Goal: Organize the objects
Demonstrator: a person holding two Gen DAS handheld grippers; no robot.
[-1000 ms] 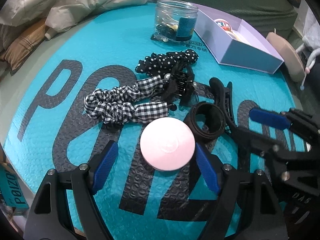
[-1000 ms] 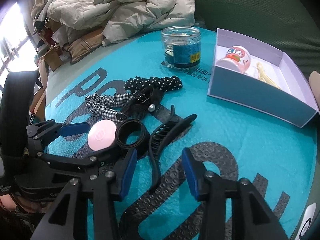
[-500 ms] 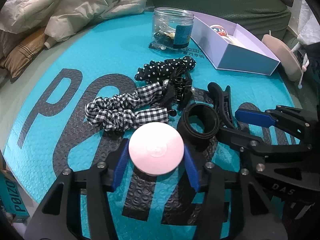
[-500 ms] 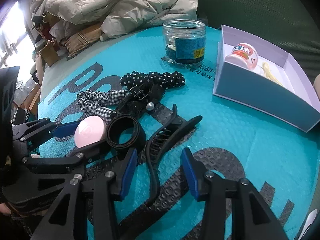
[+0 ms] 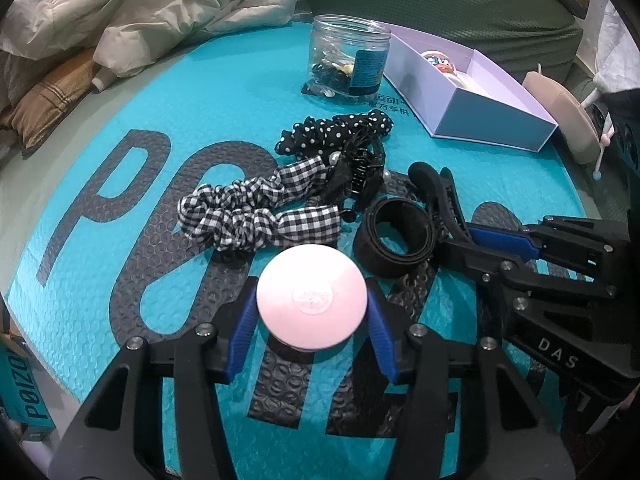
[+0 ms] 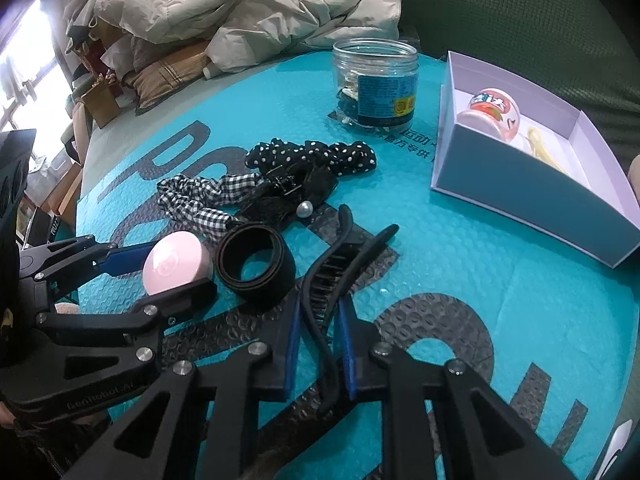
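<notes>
On the teal bubble mailer (image 5: 132, 92), the left gripper (image 5: 311, 312) is clamping a pink round case (image 5: 311, 298) while the right gripper (image 6: 318, 334) is pinching a black claw clip (image 6: 340, 264) between its 2 fingers.

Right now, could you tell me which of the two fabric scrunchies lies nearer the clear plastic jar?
The black scrunchie with white polka dots lies nearer the clear plastic jar; the black-and-white gingham scrunchie lies farther off, beside the round pink case.

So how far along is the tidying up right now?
Early. Done: a small pot and a yellow clip lie in the box. In hand: the left claw is shut on the pink case, the right claw on the black hair clip. Left on the mat: two scrunchies, a black band, a bow clip.
</notes>
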